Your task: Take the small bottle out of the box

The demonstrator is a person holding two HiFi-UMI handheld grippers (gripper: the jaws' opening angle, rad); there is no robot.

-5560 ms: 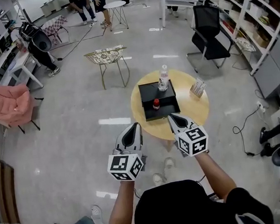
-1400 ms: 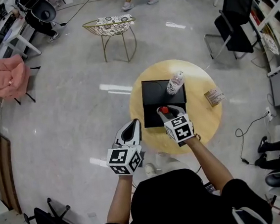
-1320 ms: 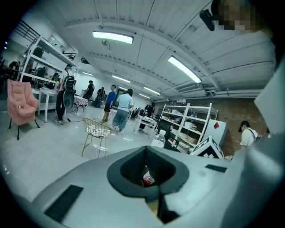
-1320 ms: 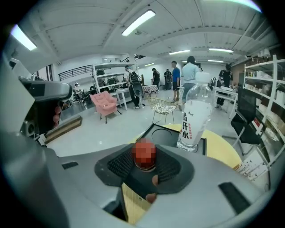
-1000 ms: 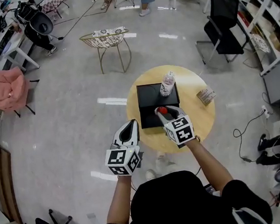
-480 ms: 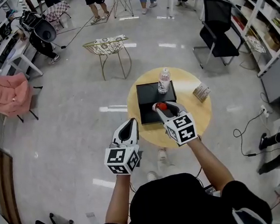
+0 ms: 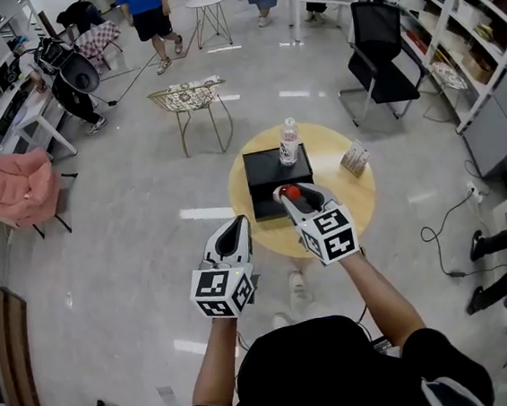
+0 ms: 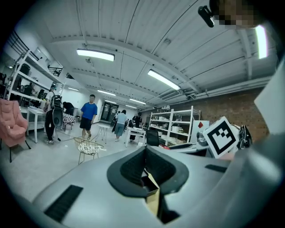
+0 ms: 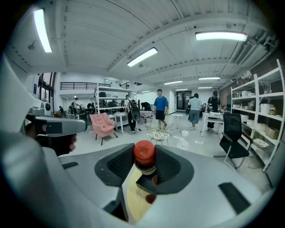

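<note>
Right tool (image 7: 295, 200) has its jaws clamped on the small bottle (image 9: 144, 155) just under the red cap, so it hangs upright, up above the black box (image 7: 265, 183) on the round desk (image 7: 352, 198). Left tool (image 7: 237, 224) is closed and empty, parked off to the side.

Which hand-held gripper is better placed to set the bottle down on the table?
Right. The right hand-held gripper holds the bottle over the table. The left hand-held gripper is shut, empty, short of the table.
</note>
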